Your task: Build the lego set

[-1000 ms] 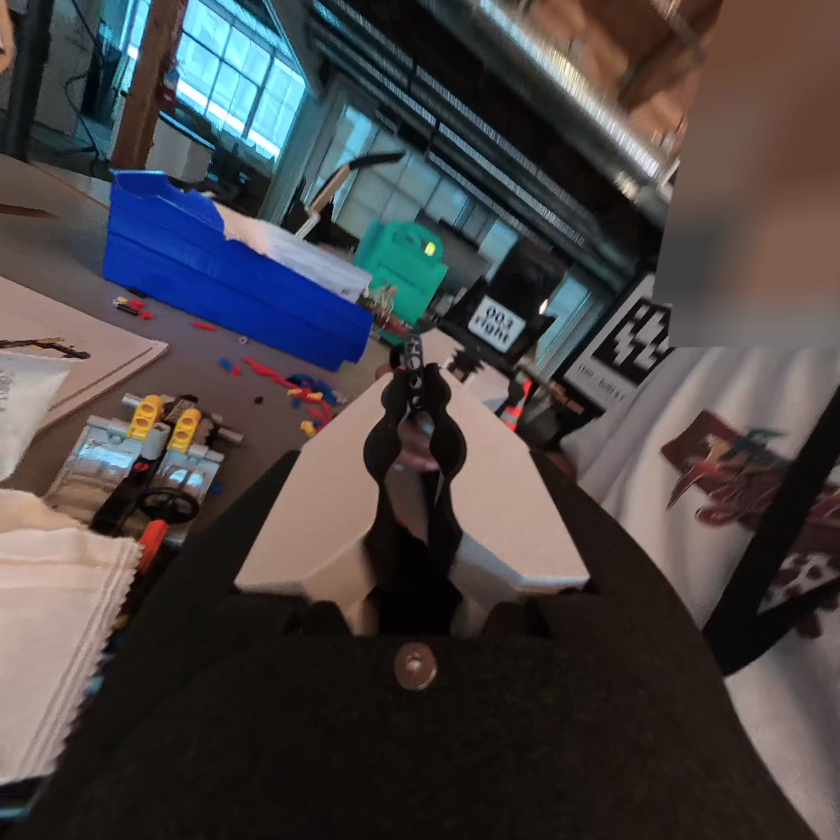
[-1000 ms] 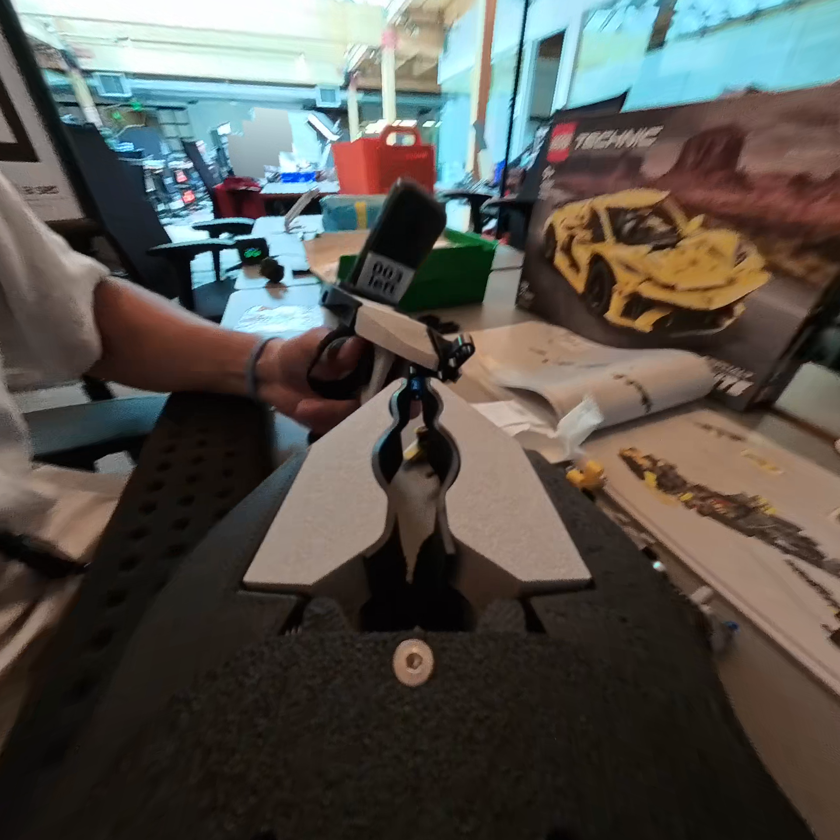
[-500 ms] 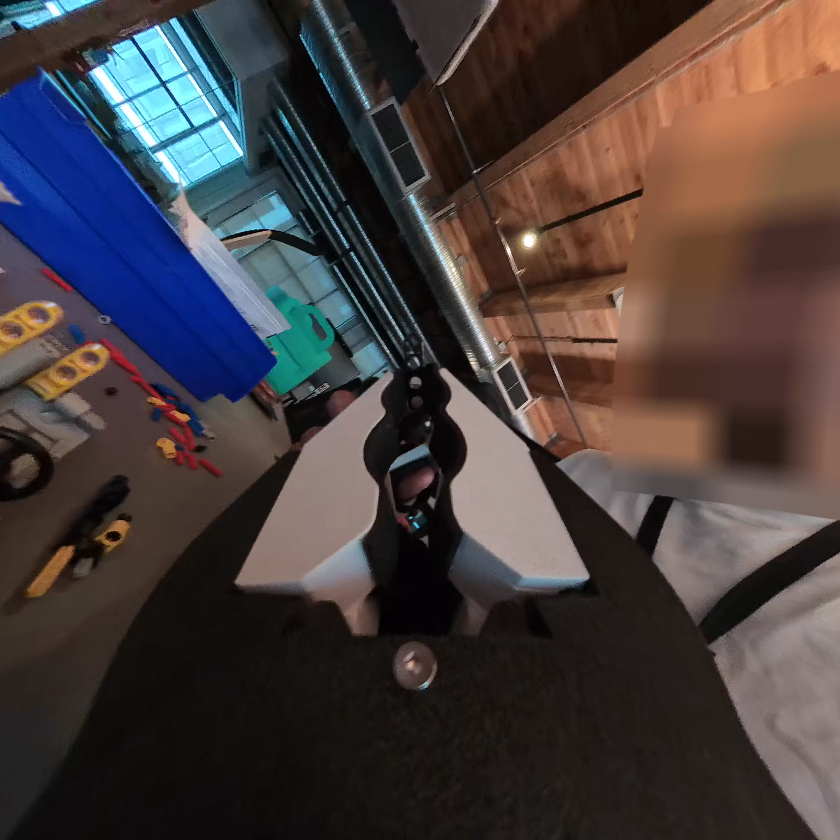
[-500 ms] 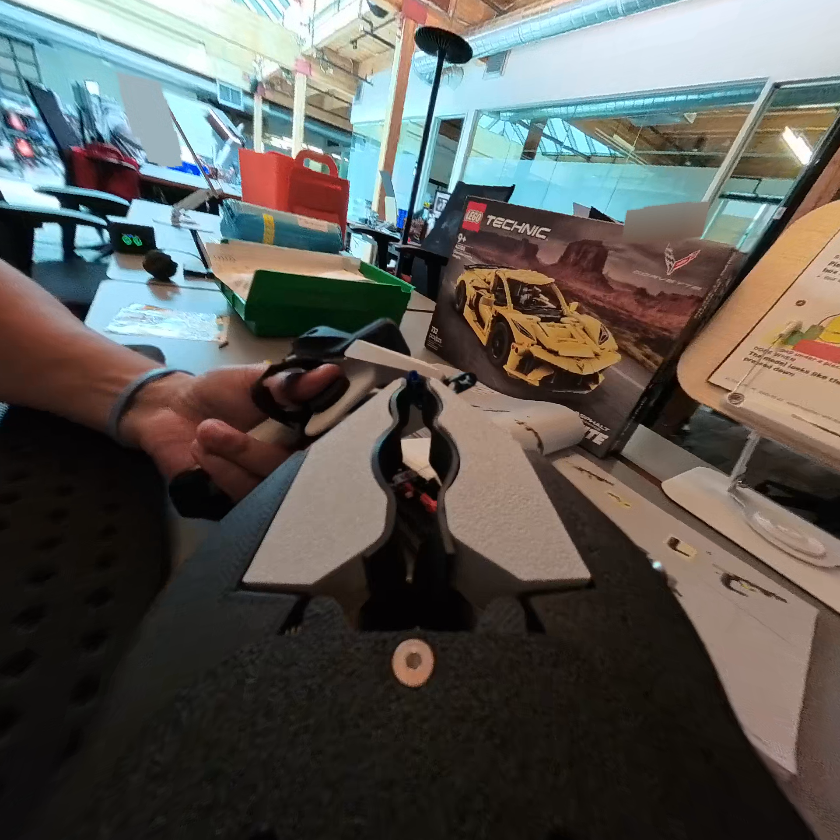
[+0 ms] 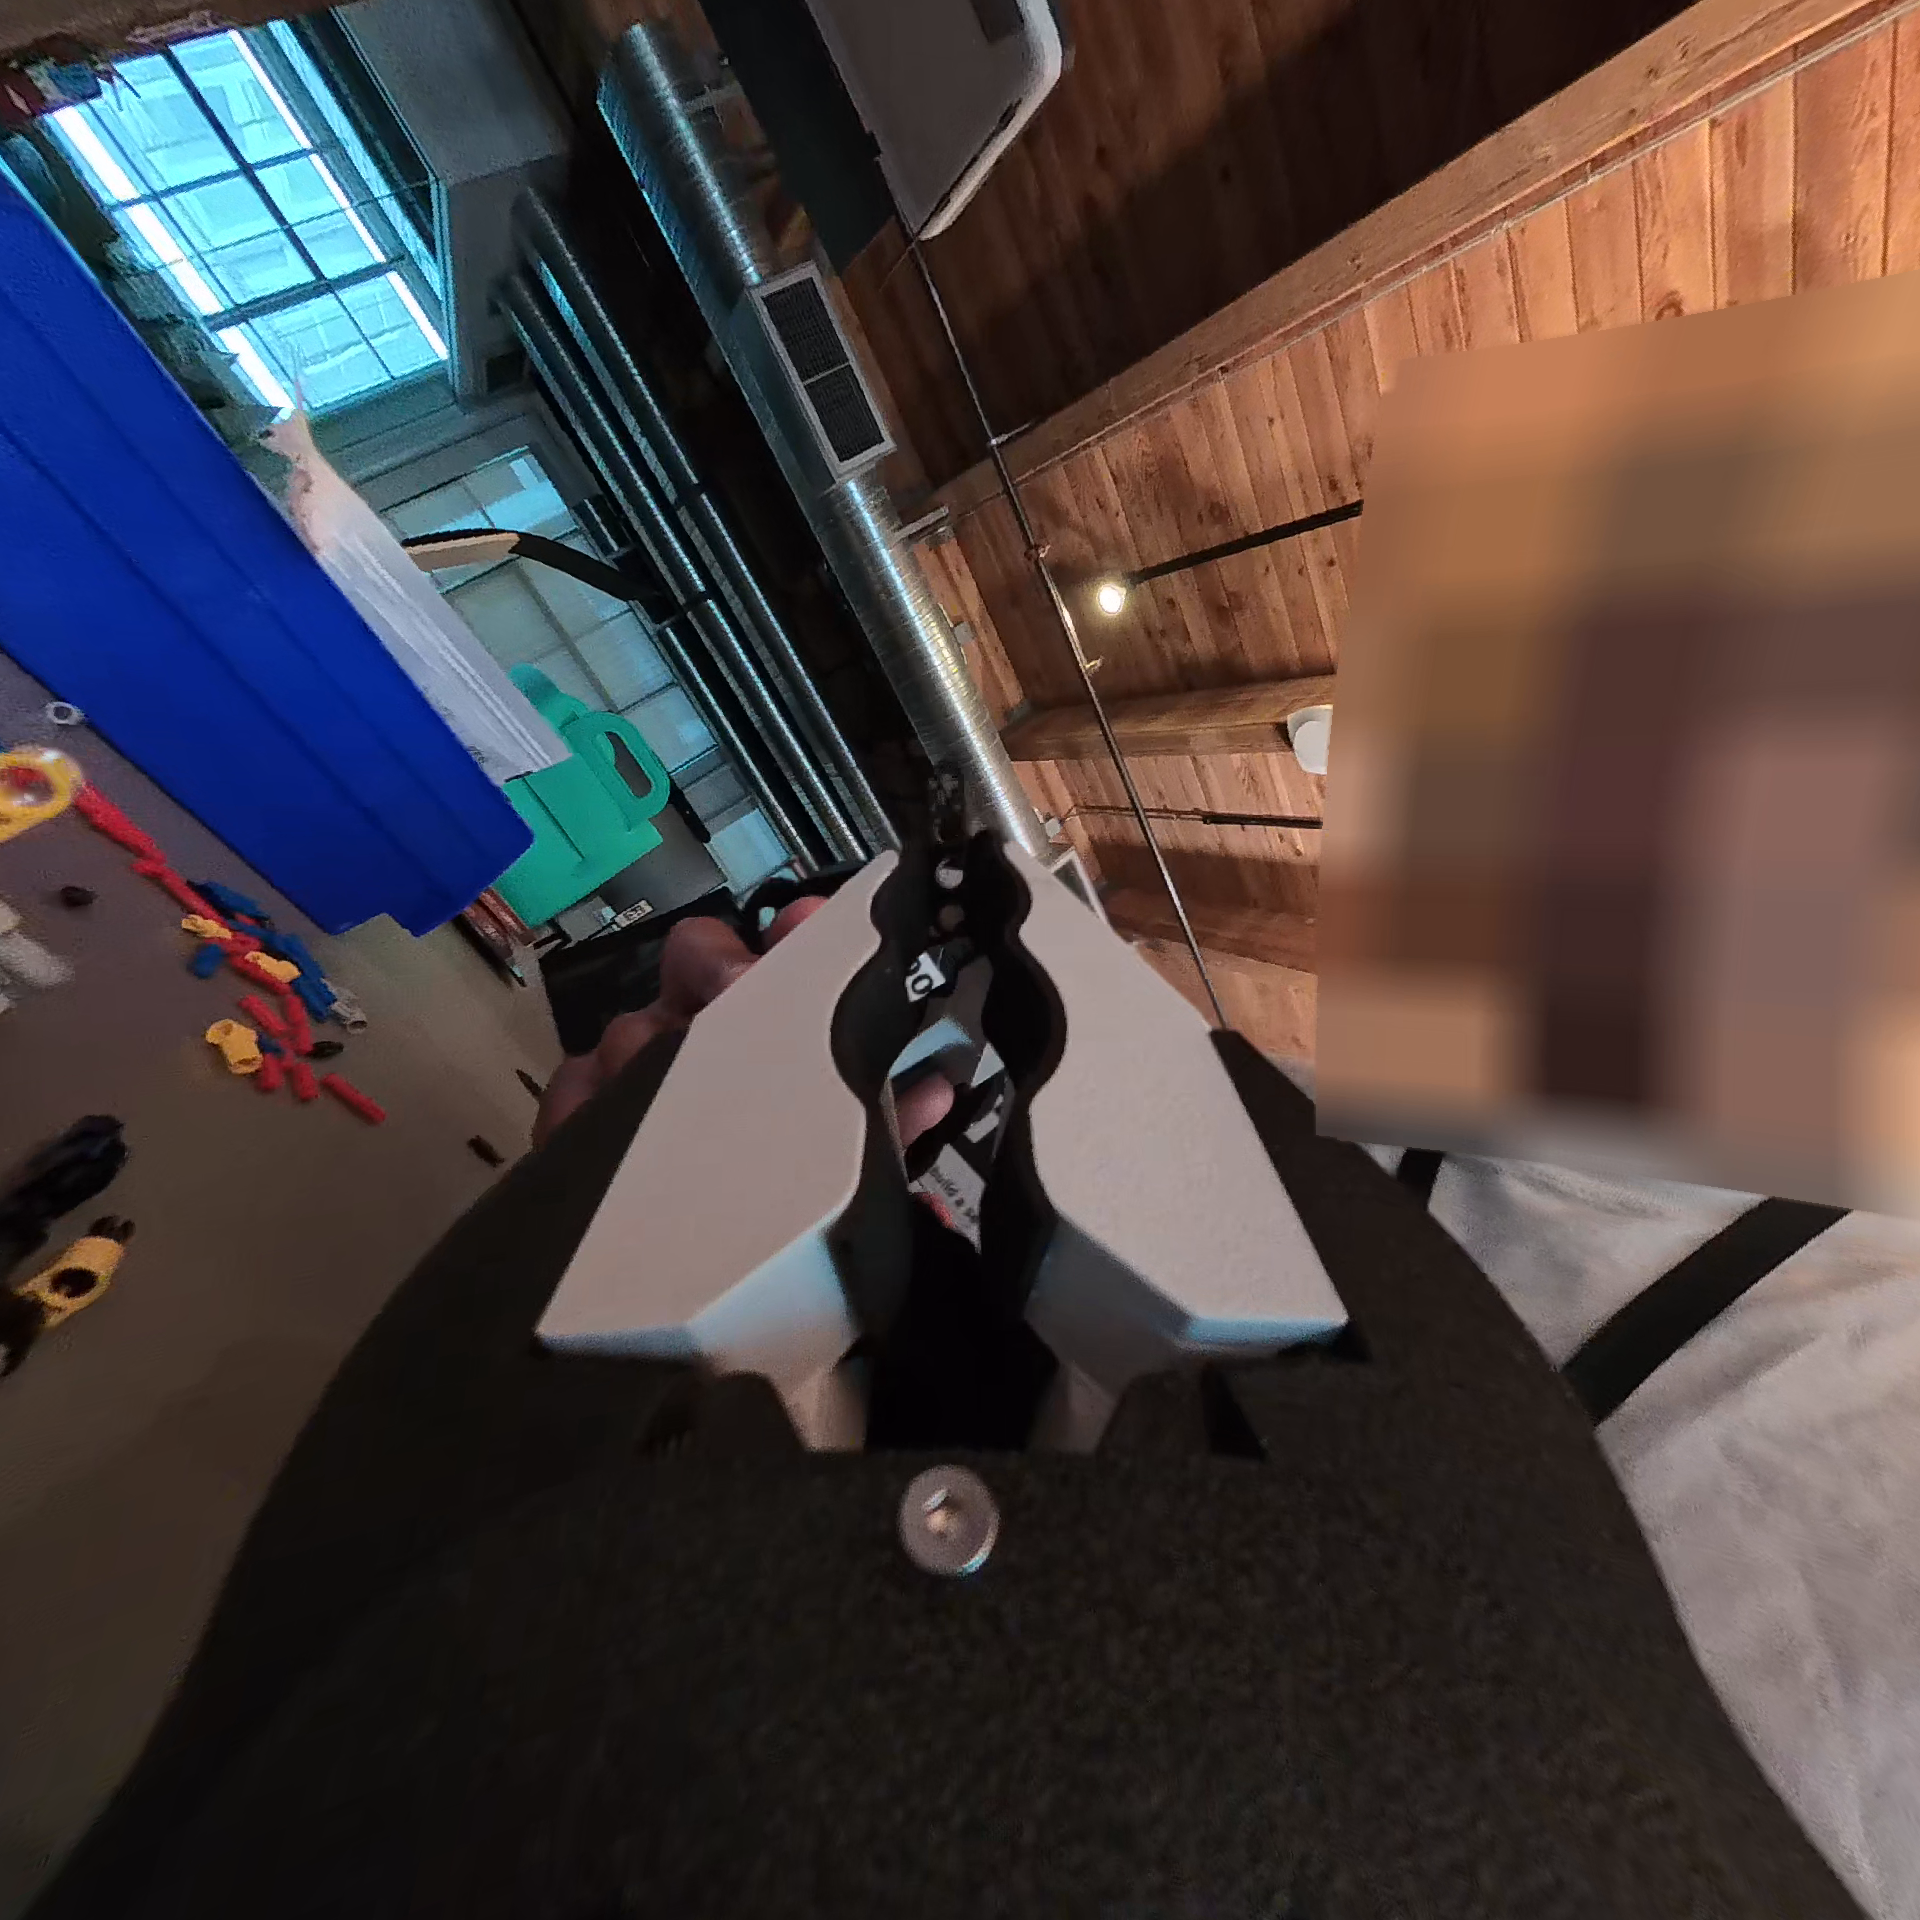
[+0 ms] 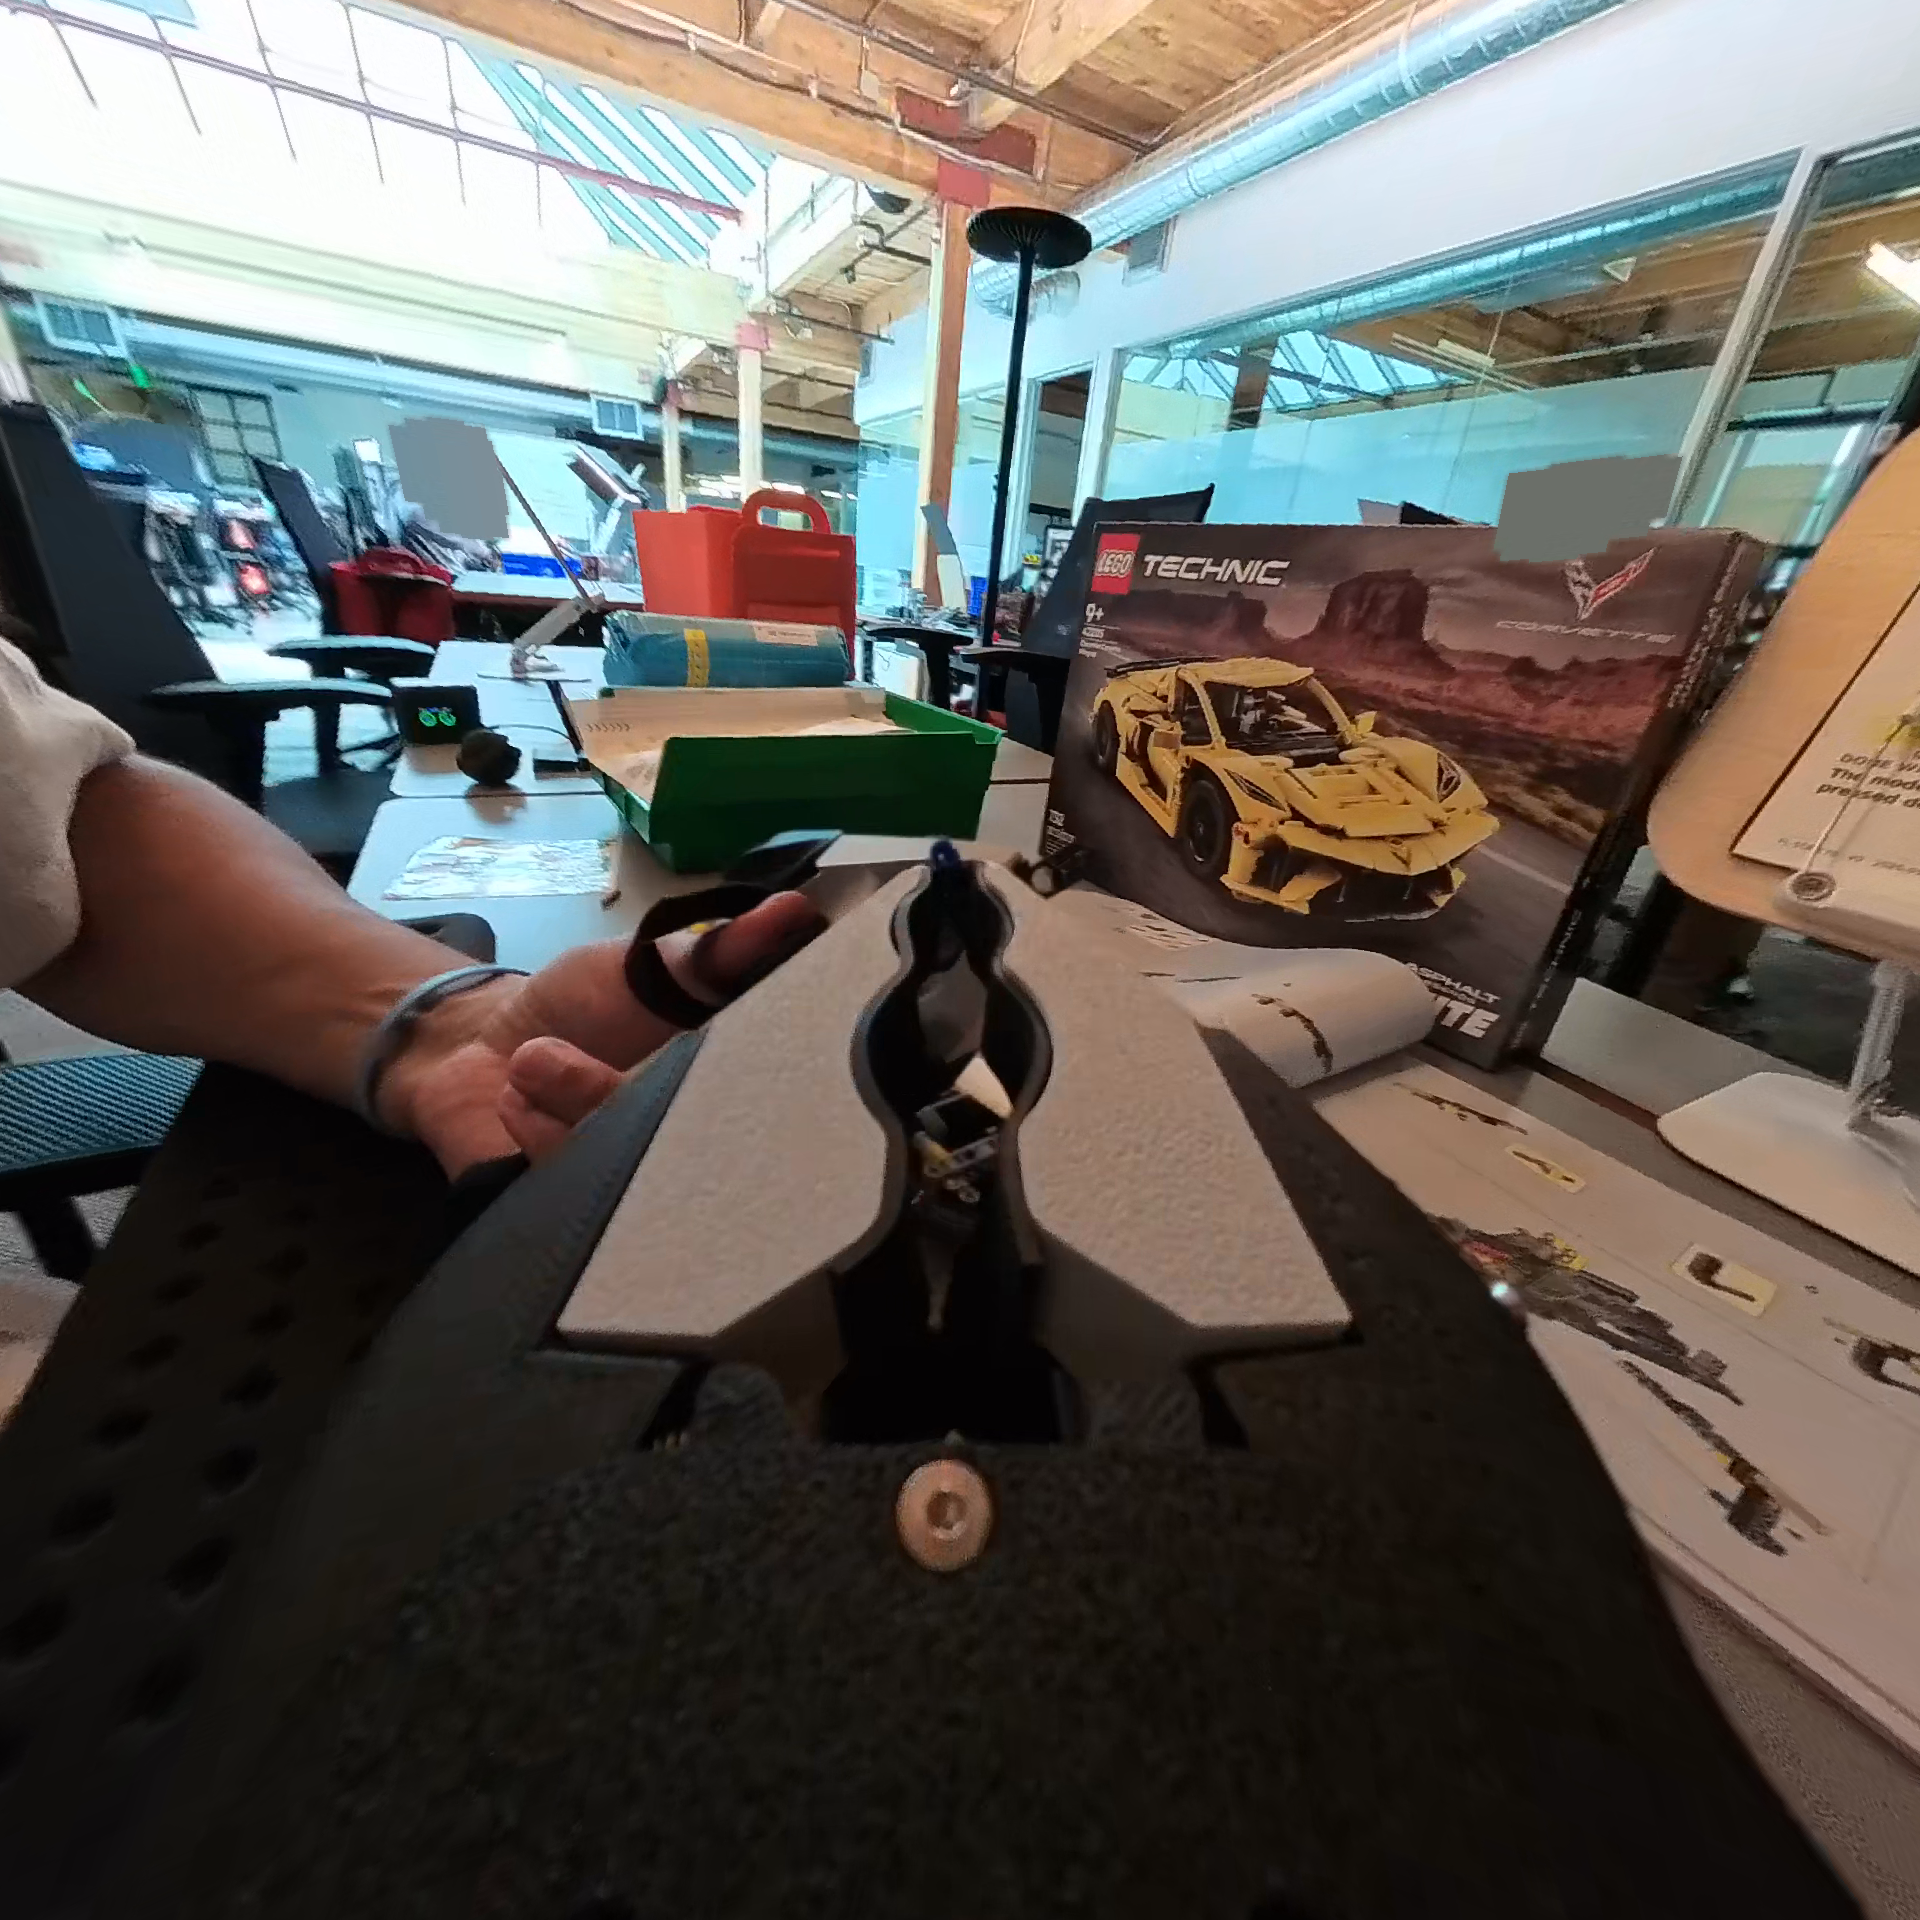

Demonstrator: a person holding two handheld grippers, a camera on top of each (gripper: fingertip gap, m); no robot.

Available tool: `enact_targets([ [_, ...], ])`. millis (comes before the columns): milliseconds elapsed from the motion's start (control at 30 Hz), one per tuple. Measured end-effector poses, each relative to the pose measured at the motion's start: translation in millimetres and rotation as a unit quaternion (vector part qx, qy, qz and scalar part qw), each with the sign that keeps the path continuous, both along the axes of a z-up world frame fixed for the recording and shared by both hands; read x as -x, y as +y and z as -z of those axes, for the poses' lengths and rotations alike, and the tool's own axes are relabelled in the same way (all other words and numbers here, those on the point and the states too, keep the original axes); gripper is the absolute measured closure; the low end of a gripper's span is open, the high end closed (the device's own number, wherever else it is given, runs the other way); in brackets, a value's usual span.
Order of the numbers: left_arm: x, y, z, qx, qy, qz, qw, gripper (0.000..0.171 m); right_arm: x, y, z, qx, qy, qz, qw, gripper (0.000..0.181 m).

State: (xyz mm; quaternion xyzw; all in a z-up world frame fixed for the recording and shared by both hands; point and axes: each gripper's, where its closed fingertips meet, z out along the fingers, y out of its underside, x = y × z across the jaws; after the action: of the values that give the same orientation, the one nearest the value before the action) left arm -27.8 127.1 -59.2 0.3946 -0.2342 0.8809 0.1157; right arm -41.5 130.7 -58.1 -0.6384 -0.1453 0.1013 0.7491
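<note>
My white wedge-fingered right gripper (image 6: 951,883) hides most of my other hand (image 6: 540,1049). Beside it, the small dark blue piece (image 6: 943,854) at its tips is too small to identify.

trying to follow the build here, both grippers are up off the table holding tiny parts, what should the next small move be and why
Probably ease the right gripper toward the left gripper to line up the parts. The right pinches a small blue pin, the left a small black piece; both are raised and facing each other.

Both grippers' fingers (image 5: 951,862) (image 6: 951,883) closed, raised
</note>
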Motion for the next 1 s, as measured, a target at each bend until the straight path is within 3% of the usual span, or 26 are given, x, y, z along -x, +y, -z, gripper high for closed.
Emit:
enact_targets([
  [433, -3.2, 1.9, 7.0, 0.021, 0.019, 0.005, 1.000, 0.166, -1.8, 2.8, 7.9, 0.035, 0.055, -0.024, 0.998, 0.178],
  [533, -5.4, 3.0, 9.9, 0.021, 0.029, 0.000, 0.999, 0.166, -4.2, 4.6, 13.0, 0.038, 0.014, 0.001, 0.999, 0.178],
  [667, -2.7, -1.9, 1.3, 0.027, 0.009, 0.020, 0.999, 0.166, -1.9, 0.4, 4.1, -0.018, -0.076, 0.048, 0.996, 0.177],
  [800, -3.4, -1.3, -2.8, -0.013, 0.000, -0.003, 1.000, 0.166, -3.3, -0.6, -2.2, 0.001, 0.064, -0.019, 0.998, 0.178],
  [900, -1.3, -2.3, -7.4, -0.055, -0.015, -0.025, 0.998, 0.167, -1.6, -1.9, -6.2, 0.019, 0.169, -0.079, 0.982, 0.178],
  [967, -1.9, -2.7, -4.6, -0.124, -0.013, -0.054, 0.991, 0.167, -4.5, -4.2, -8.6, 0.024, 0.208, -0.102, 0.973, 0.178],
  [1000, -2.1, -4.1, 2.7, -0.192, -0.006, -0.071, 0.979, 0.167, -8.1, -5.9, -10.3, 0.021, 0.213, -0.103, 0.971, 0.178],
])
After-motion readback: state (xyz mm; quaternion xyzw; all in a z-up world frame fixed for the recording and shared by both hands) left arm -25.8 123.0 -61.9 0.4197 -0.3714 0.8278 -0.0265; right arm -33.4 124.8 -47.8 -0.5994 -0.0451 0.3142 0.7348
